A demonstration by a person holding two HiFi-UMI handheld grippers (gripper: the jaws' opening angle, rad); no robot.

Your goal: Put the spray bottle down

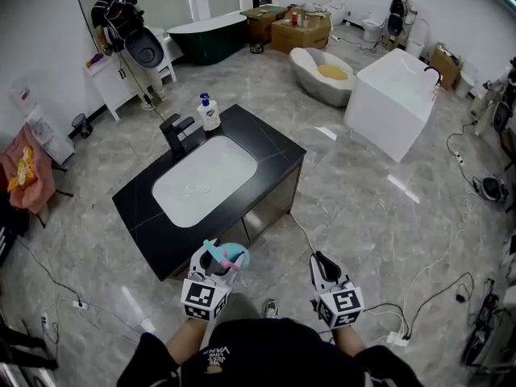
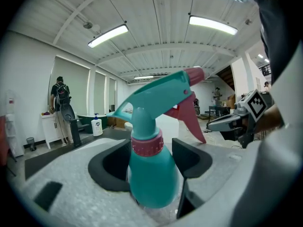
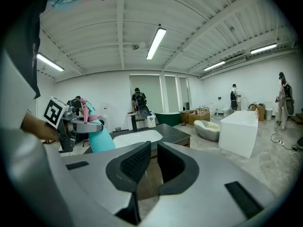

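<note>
A teal spray bottle (image 2: 151,169) with a pink collar and pink trigger stands upright between the black pads (image 2: 189,160) of my left gripper (image 1: 214,266), which is shut on its body. In the head view the bottle (image 1: 224,256) hangs just off the near corner of the black vanity counter (image 1: 266,147), above the floor. My right gripper (image 1: 325,268) is to its right, over the floor, with its jaws together and nothing between them (image 3: 153,162). From the right gripper view the bottle (image 3: 99,138) shows at the left.
The counter holds a white sink basin (image 1: 205,180), a black faucet (image 1: 176,131) and a soap pump bottle (image 1: 209,113). A white bathtub (image 1: 395,95), an oval tub (image 1: 322,75) and a dark green tub (image 1: 208,37) stand behind. Cables (image 1: 435,289) run across the floor at the right.
</note>
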